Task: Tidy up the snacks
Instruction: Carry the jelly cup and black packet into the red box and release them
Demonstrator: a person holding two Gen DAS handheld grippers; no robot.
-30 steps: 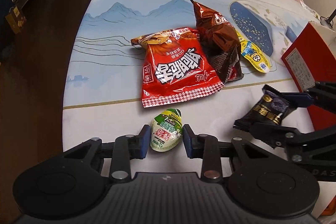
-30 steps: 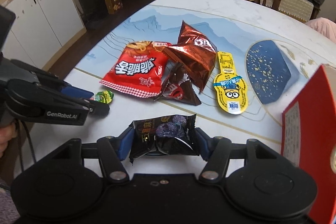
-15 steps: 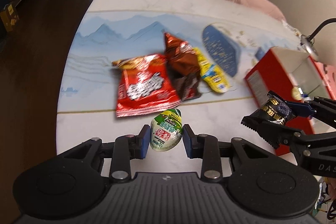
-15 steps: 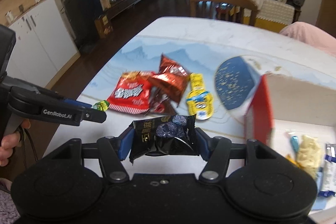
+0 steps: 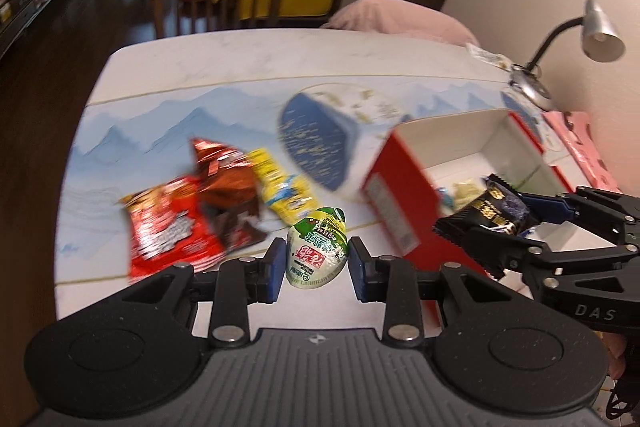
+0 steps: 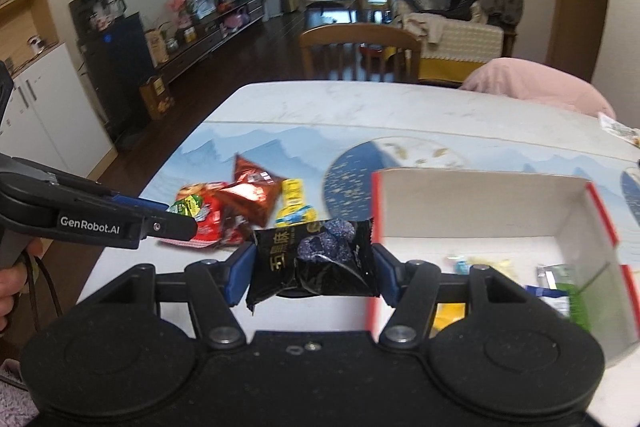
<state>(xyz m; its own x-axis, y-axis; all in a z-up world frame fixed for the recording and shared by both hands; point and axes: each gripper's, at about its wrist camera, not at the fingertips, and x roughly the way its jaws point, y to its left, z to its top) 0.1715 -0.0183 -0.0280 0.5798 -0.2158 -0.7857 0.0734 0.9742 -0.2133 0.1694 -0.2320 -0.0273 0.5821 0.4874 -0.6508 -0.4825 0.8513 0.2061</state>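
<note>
My left gripper (image 5: 316, 263) is shut on a small green and white snack packet (image 5: 317, 251), held above the table. My right gripper (image 6: 314, 269) is shut on a black snack packet (image 6: 314, 259), held just left of the red open box (image 6: 472, 203). In the left wrist view the right gripper (image 5: 496, 223) holds the black packet (image 5: 486, 213) over the box's near wall (image 5: 404, 203). A red chip bag (image 5: 168, 223), a brown bag (image 5: 228, 187) and a yellow packet (image 5: 282, 187) lie on the table.
The box holds several small snacks (image 6: 552, 283). A desk lamp (image 5: 596, 31) stands at the table's (image 5: 240, 63) far right. A wooden chair (image 6: 360, 51) and a pink cushion (image 6: 536, 87) sit behind the table. Dark floor lies to the left.
Both grippers have risen and swung right toward the red box, each still holding its packet. The box's inside has come into view.
</note>
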